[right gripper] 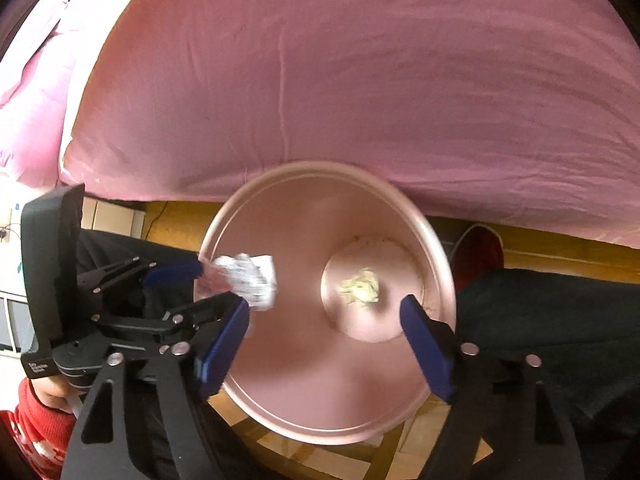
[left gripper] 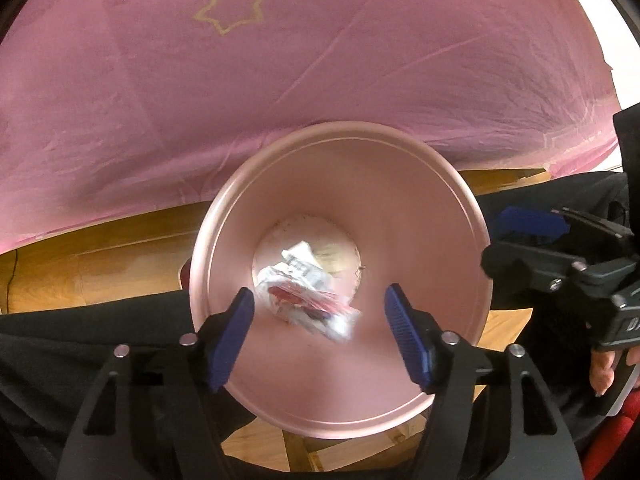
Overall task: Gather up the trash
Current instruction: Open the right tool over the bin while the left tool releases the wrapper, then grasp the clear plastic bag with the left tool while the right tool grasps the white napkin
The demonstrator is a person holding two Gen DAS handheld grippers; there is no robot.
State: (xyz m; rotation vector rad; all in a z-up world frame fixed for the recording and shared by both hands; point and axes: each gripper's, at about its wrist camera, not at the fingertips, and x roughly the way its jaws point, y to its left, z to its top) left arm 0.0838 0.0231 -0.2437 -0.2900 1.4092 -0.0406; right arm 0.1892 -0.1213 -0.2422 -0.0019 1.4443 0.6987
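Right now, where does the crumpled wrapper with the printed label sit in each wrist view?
Left wrist: the crumpled wrapper is blurred, mid-frame over the bin's bottom, between the open left tongs.
Right wrist: it is at the bin's left rim, beside the left tongs' blue fingers.
Shared landmark: the pink bin.

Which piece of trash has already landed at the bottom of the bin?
The pale yellowish crumpled wad lying on the pink bin's floor. The white printed wrapper with red is blurred near the rim beside the left hand-held gripper.

Both tools (left gripper: 320,332) (right gripper: 324,344) hang over the bin (left gripper: 460,208), which stands before the bed (left gripper: 320,80); a wrapper (left gripper: 308,296) lies inside.
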